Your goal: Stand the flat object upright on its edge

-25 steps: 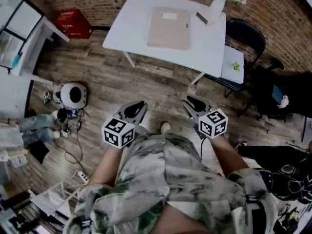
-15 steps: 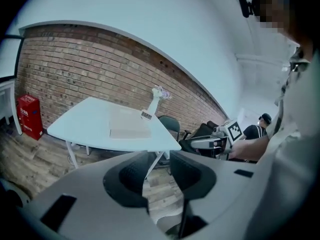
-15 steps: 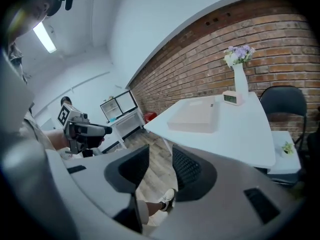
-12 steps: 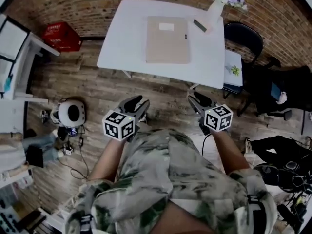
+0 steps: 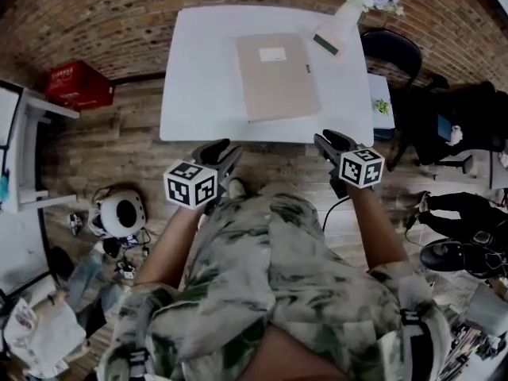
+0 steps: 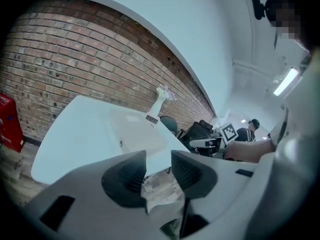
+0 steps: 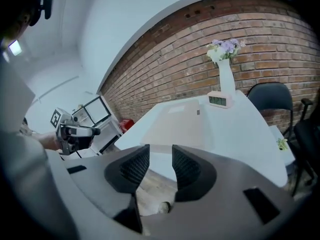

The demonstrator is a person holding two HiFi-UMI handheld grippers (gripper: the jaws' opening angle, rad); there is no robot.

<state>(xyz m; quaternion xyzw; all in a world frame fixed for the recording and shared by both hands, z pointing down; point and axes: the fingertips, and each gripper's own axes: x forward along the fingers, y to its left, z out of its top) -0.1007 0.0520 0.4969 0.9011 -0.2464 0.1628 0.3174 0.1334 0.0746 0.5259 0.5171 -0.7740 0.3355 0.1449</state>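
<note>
We've stood nothing up yet: folder (image 5: 278, 76) lies flat on the table (image 5: 198, 94), our left gripper (image 5: 222, 152) and right gripper (image 5: 329, 140), jaws just opened and empty, hovering at its near edge.

Evenly lit, fisheye-warped edges, perhaps slight blur.
</note>
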